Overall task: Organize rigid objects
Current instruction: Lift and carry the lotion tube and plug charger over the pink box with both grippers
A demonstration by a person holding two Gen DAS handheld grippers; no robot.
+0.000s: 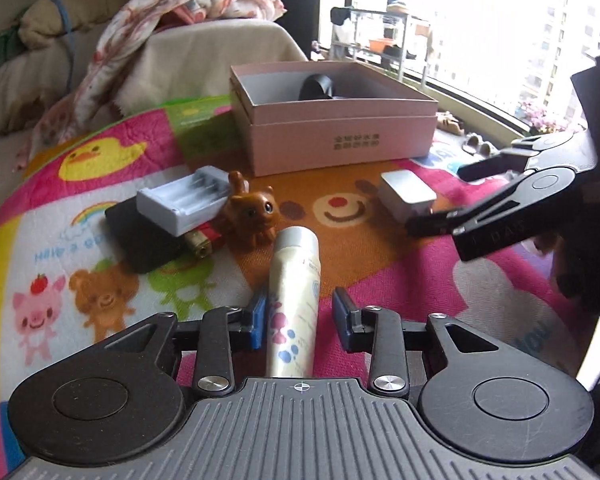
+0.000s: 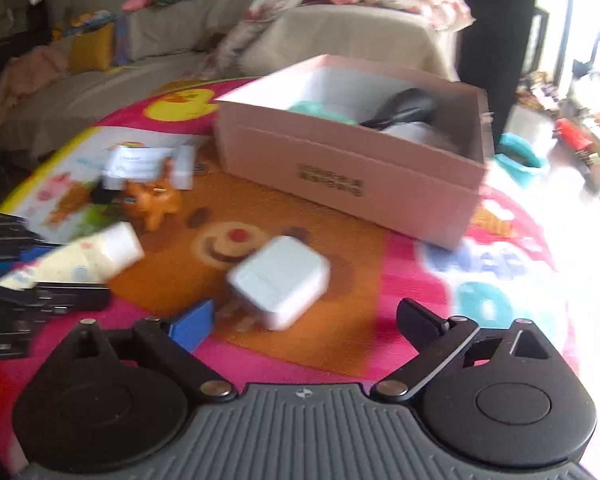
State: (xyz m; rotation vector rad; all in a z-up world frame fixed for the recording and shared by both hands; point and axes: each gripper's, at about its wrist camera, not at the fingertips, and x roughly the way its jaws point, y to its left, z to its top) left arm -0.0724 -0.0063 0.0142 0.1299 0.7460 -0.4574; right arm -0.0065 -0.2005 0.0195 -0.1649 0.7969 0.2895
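Left gripper (image 1: 300, 314): angled down, pinching the cream tube (image 1: 294, 304).
Right gripper (image 2: 305, 330): spread wide, white adapter (image 2: 280, 280) just ahead.
Pink box (image 1: 339, 136): holds a black object (image 1: 317, 87).

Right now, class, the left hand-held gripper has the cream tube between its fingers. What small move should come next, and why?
Probably carry the cream tube toward the open pink box and hold it over the opening. The left hand-held gripper already has the tube, the box lies just beyond with room inside, and the other items lie off that path.
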